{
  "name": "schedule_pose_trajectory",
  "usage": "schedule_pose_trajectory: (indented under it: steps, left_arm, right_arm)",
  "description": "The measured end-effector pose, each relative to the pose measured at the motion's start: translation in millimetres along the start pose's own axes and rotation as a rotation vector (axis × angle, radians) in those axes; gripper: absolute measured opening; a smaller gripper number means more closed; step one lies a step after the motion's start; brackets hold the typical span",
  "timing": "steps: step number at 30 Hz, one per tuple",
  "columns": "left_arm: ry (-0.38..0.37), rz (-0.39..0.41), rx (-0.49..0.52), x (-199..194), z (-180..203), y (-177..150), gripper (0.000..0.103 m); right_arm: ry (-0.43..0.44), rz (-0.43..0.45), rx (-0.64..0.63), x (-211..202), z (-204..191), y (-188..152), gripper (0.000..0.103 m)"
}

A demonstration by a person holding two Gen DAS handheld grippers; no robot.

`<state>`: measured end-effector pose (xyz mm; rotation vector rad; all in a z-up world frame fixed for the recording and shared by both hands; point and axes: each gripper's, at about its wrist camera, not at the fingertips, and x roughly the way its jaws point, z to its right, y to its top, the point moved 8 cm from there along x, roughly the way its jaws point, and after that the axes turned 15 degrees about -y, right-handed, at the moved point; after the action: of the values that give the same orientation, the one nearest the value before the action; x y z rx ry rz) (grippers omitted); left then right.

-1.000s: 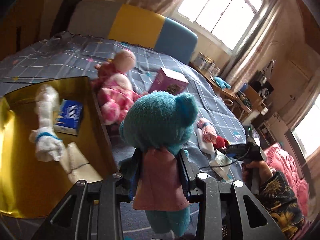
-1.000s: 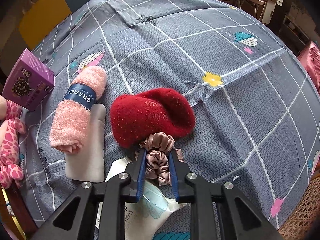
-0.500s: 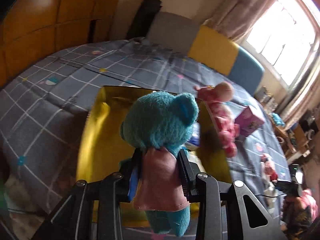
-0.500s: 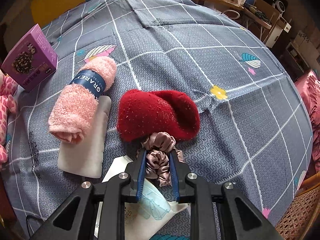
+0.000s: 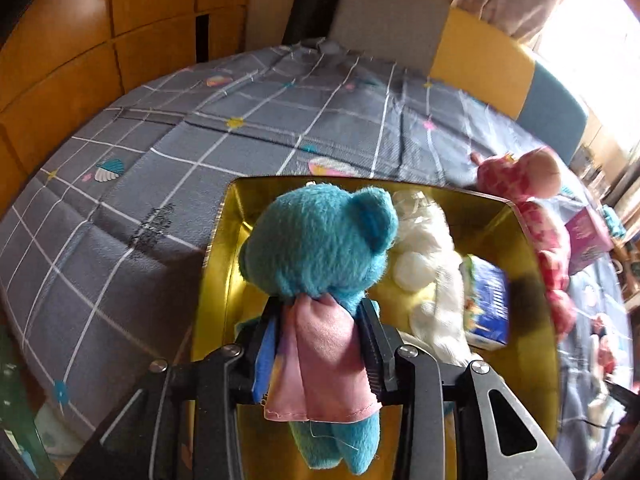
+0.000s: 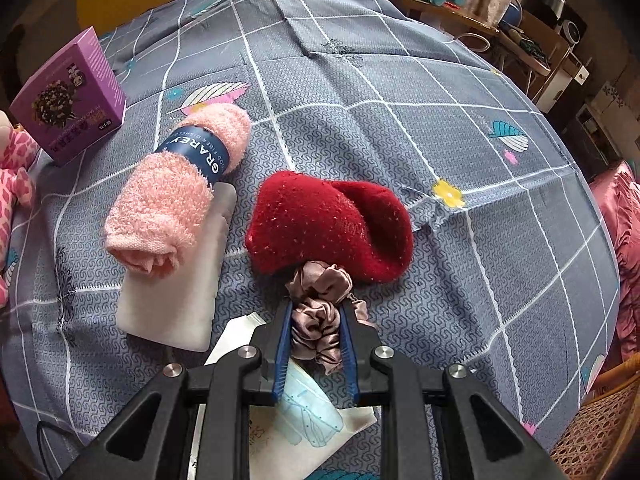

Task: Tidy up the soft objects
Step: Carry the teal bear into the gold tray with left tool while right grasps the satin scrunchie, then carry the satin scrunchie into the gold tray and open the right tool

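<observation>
Left claw (image 5: 320, 344) clamped on a teal plush bear (image 5: 320, 252) with pink cape, held upright at frame center over the gold tray (image 5: 224, 248) on the bed (image 5: 160, 168). Tray holds a white plush (image 5: 432, 264) and a blue packet (image 5: 490, 304), its print blurred. Pink spotted plush (image 5: 540, 216) lies beside the tray's right rim.

Right wrist view only: right claw (image 6: 316, 340) pinching a mauve satin scrunchie (image 6: 320, 312), lower center, touching a red knit hat (image 6: 328, 224). Left of it, pink rolled towel (image 6: 176, 192) banded "GRAREY" sits on a white pad (image 6: 176, 300); purple box (image 6: 68, 96) upper left.
</observation>
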<state>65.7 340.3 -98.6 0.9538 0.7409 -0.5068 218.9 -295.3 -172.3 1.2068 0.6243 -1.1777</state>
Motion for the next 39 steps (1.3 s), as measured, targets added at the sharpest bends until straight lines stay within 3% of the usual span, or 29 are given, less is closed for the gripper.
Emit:
schedule_pose_trajectory:
  steps: [7,13,21,31,39]
  left_arm:
    - [0.038,0.005,0.001,21.9,2.1,8.0,0.047]
    - [0.078,0.076,0.04,0.2,8.8,1.8,0.054]
    - [0.016,0.182,0.072,-51.3,44.8,-27.6,0.06]
    - [-0.036,0.193,0.143,-79.6,88.4,-68.1,0.062]
    - [-0.06,0.181,0.16,-84.8,101.4,-84.8,0.062]
  right_arm:
    - [-0.01,0.009,-0.015,-2.2,-1.1,0.1,0.021]
    - [-0.018,0.015,-0.025,-3.5,-4.8,-0.2,0.021]
    - [-0.025,0.022,-0.032,-6.3,-5.8,-0.6,0.02]
    - [-0.031,0.036,-0.038,-10.7,-6.2,-2.0,0.017]
    - [-0.023,0.053,-0.025,-18.0,-3.9,-2.4,0.014]
